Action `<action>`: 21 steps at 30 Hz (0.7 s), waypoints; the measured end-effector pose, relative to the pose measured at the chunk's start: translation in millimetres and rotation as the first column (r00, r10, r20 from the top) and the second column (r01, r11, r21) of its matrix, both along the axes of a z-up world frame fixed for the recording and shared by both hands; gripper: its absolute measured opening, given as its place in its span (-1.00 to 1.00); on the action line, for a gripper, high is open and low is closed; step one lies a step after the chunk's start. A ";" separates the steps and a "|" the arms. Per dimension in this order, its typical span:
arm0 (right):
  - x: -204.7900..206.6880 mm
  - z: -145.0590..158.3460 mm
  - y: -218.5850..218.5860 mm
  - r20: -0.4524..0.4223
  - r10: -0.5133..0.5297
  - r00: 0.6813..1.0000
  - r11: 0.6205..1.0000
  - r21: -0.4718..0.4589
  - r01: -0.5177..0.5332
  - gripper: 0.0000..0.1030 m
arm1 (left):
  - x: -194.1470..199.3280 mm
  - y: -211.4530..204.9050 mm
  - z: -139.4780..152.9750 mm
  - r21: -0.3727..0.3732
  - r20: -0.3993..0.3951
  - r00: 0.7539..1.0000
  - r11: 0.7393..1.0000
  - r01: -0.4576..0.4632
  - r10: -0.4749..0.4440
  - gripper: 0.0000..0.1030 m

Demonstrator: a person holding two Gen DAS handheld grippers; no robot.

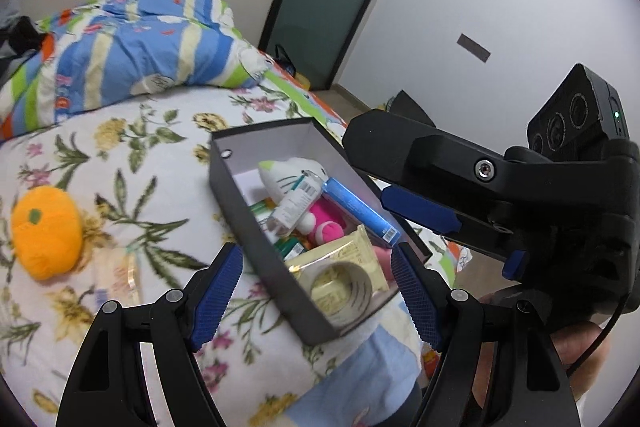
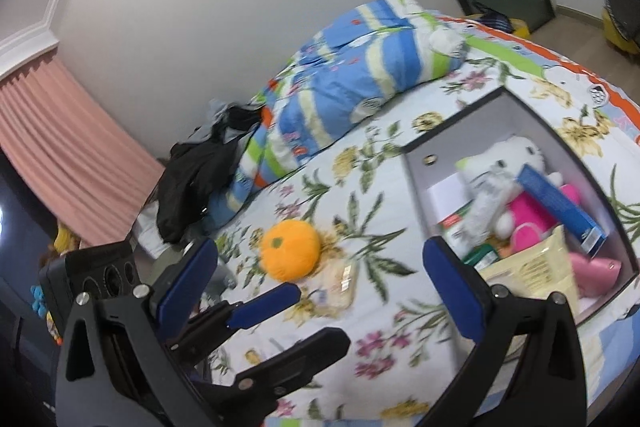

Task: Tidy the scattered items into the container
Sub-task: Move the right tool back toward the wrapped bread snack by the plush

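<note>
The landmark here is the black box with a white inside, which stands on the flowered bedsheet near the edge of the bed. Inside the box lie several items: a white plush cat with a pink body at the far end, a blue carton leaning along the right wall, a small clear bottle across the plush, a pale yellow packet and a roll of tape at the near end. Left of the box, well apart from it, an orange plush fruit with a green stem patch rests on the sheet, and just beside the fruit, on the side nearer the camera, lies a small clear packet, which is blurred. Beyond the box a striped blue quilt is bunched against the wall. The left gripper hangs above the near end of the box with its jaws apart and nothing between the pads. The right gripper is spread wide and is empty too; in its own view the plush fruit shows between its fingers, on the sheet to the left of the box. From the left wrist view the right gripper appears to the right of the box, above its right wall, with a hand under it.
</note>
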State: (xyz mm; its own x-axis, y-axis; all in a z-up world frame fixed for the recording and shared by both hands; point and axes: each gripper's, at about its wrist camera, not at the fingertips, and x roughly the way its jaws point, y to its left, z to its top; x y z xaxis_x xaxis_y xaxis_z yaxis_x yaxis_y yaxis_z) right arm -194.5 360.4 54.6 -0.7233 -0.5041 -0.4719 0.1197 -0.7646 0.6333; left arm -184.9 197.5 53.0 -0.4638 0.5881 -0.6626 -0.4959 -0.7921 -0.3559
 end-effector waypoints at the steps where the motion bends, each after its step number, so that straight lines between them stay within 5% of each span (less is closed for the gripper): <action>1: 4.3 5.4 -9.2 -0.003 0.014 1.000 1.000 0.005 -0.014 1.00 | 4.9 -7.1 3.8 0.003 -0.006 1.000 1.000 -0.006 0.006 0.50; 14: 60.4 64.6 -140.3 -0.057 0.147 0.987 0.963 0.236 -0.130 1.00 | 77.1 -139.6 57.3 0.031 -0.145 0.975 0.986 -0.166 0.169 0.51; 21: 85.6 78.6 -200.5 0.023 0.157 0.987 0.904 0.398 -0.153 1.00 | 113.4 -211.4 71.6 -0.038 -0.194 0.926 0.941 -0.336 0.322 0.55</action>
State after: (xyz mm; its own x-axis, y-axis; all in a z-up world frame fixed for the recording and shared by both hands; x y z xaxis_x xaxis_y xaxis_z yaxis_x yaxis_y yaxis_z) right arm -108.9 159.9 133.3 -0.6568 -0.3821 -0.6501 0.2616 -0.9240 0.2788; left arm -71.5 -14.0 124.6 -0.7400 0.3373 -0.5819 -0.2543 -0.9412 -0.2222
